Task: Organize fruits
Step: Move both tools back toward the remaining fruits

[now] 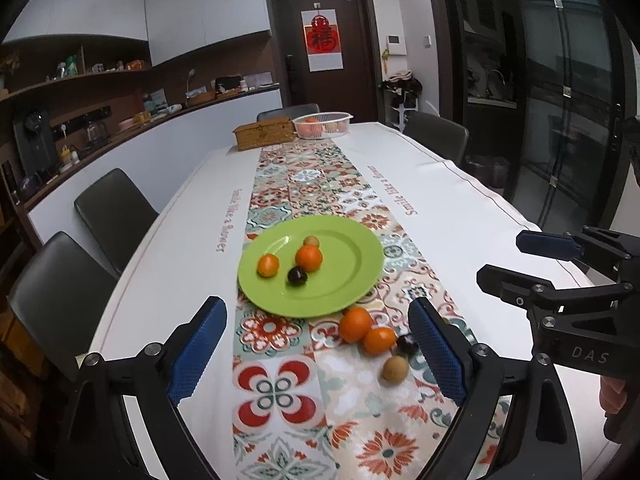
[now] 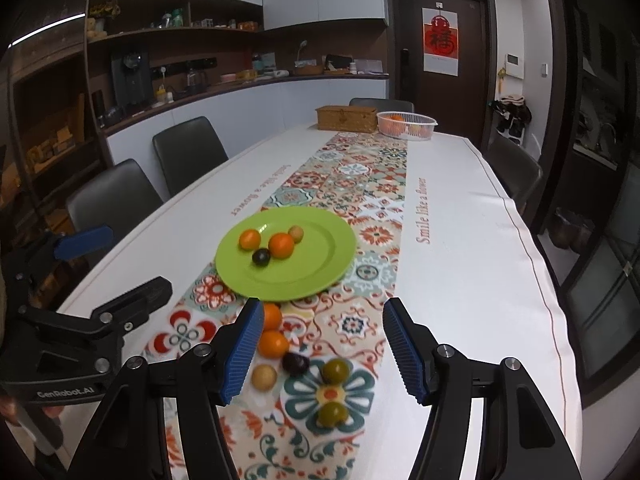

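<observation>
A green plate (image 1: pixel 352 276) (image 2: pixel 320 256) lies on the patterned runner and holds two oranges (image 1: pixel 309 258), a dark plum (image 1: pixel 297 276) and a small tan fruit (image 1: pixel 311 241). In front of it lie loose fruits on the cloth: two oranges (image 1: pixel 355 324) (image 2: pixel 273 344), a dark plum (image 2: pixel 296 362), a tan fruit (image 1: pixel 395 369) (image 2: pixel 264 377) and two green fruits (image 2: pixel 335 371). My left gripper (image 1: pixel 318 354) is open and empty, above the cloth before the loose fruits. My right gripper (image 2: pixel 324 350) is open and empty above them; it also shows in the left wrist view (image 1: pixel 500 260).
A wicker box (image 1: pixel 264 133) (image 2: pixel 347 118) and a white basket with oranges (image 1: pixel 322 124) (image 2: pixel 406 123) stand at the table's far end. Dark chairs (image 1: pixel 112 208) (image 2: pixel 188 152) line the left side, more stand at the right (image 2: pixel 516 172). A counter runs along the left wall.
</observation>
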Demonstrator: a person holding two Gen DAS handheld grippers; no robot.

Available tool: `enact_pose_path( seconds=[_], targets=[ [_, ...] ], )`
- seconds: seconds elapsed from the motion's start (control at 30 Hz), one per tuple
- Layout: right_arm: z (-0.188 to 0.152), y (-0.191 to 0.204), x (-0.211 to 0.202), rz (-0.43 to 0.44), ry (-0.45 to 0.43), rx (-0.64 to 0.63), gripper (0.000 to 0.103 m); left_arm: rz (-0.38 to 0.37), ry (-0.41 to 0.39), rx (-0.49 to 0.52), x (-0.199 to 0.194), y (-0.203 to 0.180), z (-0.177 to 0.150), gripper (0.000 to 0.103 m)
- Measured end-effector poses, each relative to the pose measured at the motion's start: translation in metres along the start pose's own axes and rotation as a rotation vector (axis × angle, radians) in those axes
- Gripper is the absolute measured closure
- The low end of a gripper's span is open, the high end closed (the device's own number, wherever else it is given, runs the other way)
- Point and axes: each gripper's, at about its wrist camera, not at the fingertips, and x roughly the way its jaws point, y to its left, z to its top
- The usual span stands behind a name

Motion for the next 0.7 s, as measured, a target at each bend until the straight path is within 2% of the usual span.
enact_pose_path(
  seconds=[0.4, 0.7],
  targets=[
    [-0.034, -0.005, -0.011, -0.002, 0.041, 0.016, 0.040, -0.047, 0.019, 0.037, -0.005, -0.020, -0.025, 0.010],
    [-0.053, -0.010, -0.005, -0.007, 0.087, -0.001, 0.040, -0.110, 0.052, 0.106, 0.010, -0.034, -0.045, 0.010]
  ],
)
